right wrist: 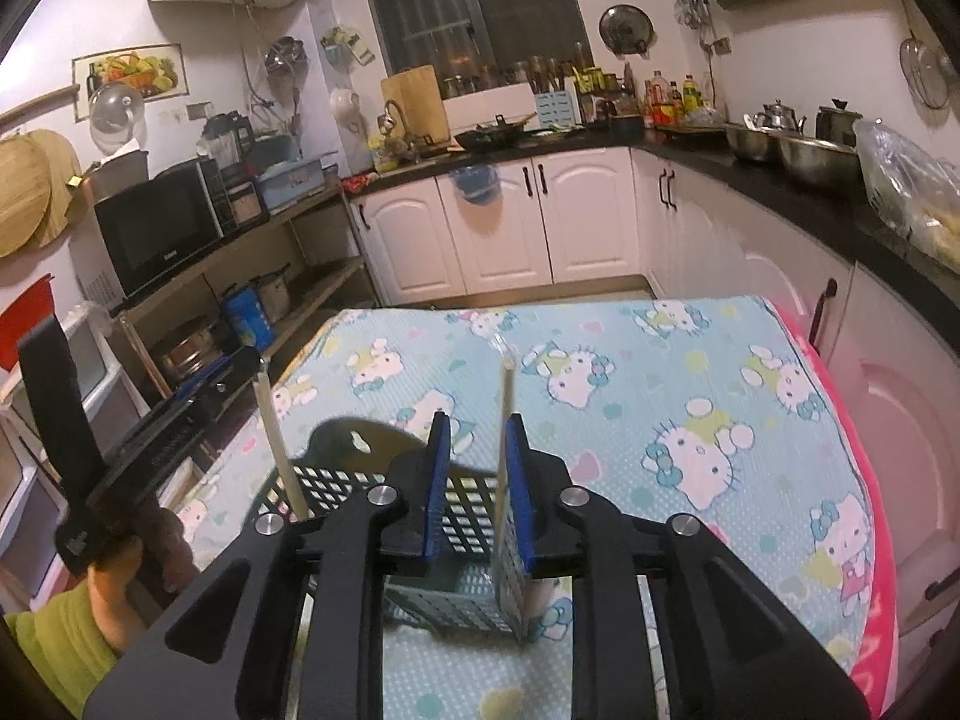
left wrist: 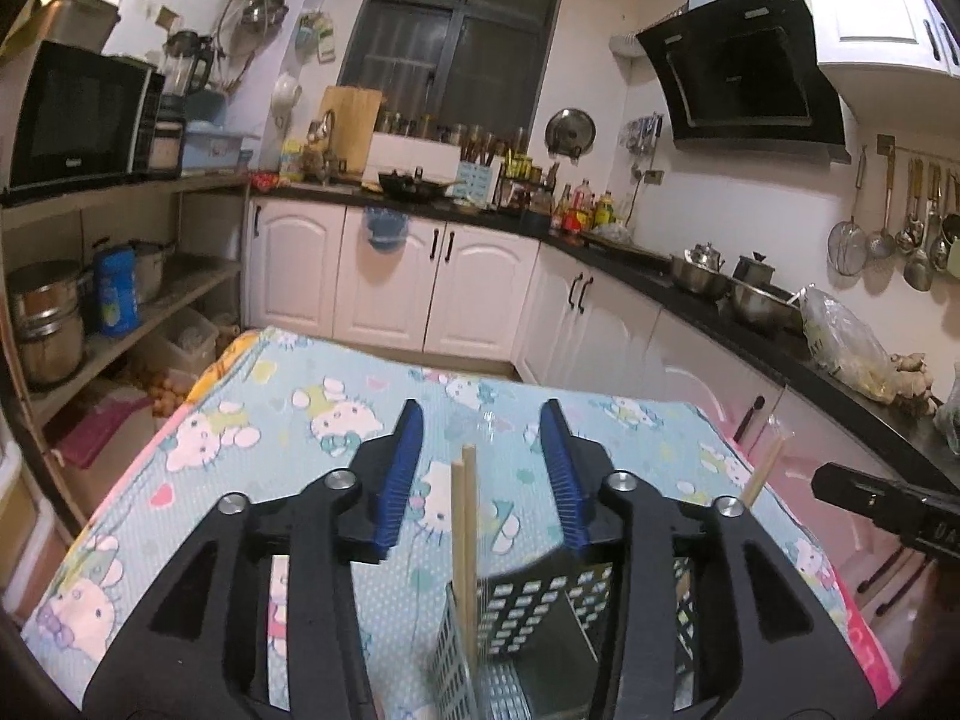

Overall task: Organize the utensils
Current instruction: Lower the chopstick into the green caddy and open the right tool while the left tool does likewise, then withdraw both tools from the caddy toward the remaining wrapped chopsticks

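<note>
Black arms of our left gripper fill the foreground of its own view, and its blue pads stand apart. Between them rises a pair of wooden chopsticks, touching neither pad, its lower end down in the perforated utensil basket just below and ahead of the fingers. So the left jaws are open, with the chopsticks loose between them.

Our right gripper hangs over the same basket. Its pads sit closer together, and a second pale chopstick stands upright just inside the right-hand pad; whether it touches that pad we cannot tell. It clears the other pad. The first pair leans in the basket off to this gripper's left, beside our left hand.

Under both grippers lies the cartoon-cat cloth covering the table.
</note>
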### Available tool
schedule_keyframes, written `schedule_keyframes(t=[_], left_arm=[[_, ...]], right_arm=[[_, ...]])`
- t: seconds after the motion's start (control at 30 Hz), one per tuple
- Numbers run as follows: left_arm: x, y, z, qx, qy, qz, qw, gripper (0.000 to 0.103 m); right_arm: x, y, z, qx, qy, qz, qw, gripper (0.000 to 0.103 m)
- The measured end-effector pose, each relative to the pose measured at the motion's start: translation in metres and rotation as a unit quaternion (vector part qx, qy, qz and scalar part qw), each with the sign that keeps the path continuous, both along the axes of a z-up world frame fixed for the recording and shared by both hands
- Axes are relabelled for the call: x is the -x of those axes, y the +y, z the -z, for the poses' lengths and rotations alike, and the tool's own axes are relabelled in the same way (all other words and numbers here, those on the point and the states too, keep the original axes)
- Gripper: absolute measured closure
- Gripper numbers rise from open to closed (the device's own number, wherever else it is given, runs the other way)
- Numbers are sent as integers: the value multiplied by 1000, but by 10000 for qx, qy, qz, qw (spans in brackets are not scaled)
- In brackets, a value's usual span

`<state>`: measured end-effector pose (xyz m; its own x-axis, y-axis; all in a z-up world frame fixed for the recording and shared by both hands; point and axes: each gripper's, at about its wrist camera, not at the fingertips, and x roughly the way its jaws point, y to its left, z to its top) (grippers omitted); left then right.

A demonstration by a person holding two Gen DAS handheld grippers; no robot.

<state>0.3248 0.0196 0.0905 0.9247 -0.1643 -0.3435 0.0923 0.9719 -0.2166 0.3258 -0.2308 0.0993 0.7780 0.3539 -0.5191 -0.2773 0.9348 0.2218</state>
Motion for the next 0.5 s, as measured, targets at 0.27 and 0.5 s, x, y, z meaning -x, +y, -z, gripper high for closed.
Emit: schedule_keyframes(t=[0.27,0.5], left_arm=[[8,9,4,154,482,92,9987,46],[27,12,3,253,729,216,9968,21]], right_arm=[[6,-4,11,46,111,38,9999,77],[19,-7,9,66,102,30,9999,65]])
